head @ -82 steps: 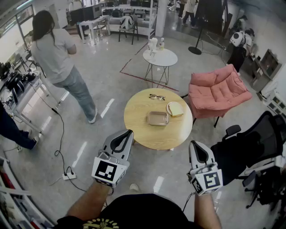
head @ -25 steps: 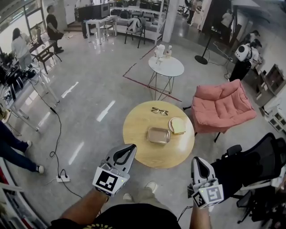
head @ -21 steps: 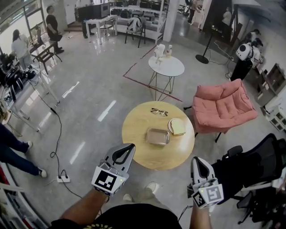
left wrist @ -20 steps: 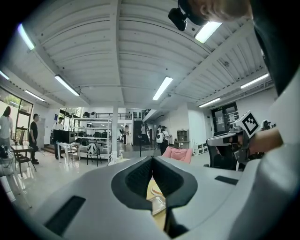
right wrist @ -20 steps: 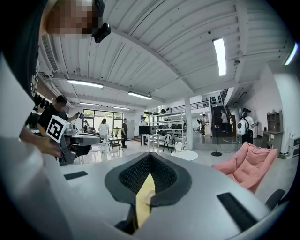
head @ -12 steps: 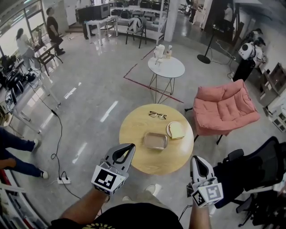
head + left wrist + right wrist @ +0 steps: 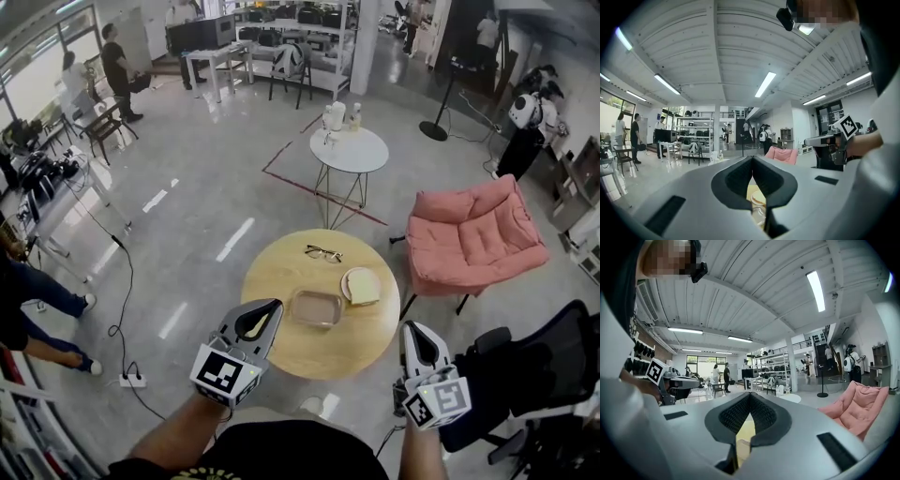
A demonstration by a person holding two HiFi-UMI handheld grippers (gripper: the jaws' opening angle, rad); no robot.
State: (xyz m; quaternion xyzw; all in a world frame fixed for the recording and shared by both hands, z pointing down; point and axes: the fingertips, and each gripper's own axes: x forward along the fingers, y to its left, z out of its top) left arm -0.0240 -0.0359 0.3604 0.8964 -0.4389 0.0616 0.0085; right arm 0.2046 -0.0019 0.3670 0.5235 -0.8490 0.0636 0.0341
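Head view: hovering short of the round tabletop [image 7: 267, 272] with left gripper [image 7: 273, 305] and right gripper [image 7: 409, 326], touching nothing. Nearest the left: metal tray [image 7: 315, 307], beside plate of bread [image 7: 360, 285] and glasses [image 7: 322, 252], all ungrasped.
Left gripper view: fingers [image 7: 736, 180] closed tip to tip, empty.
Right gripper view: likewise closed, nothing between.

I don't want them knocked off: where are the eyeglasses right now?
In the head view, the eyeglasses lie near the far edge of the round wooden table, beyond the metal tray and left of the bread plate.
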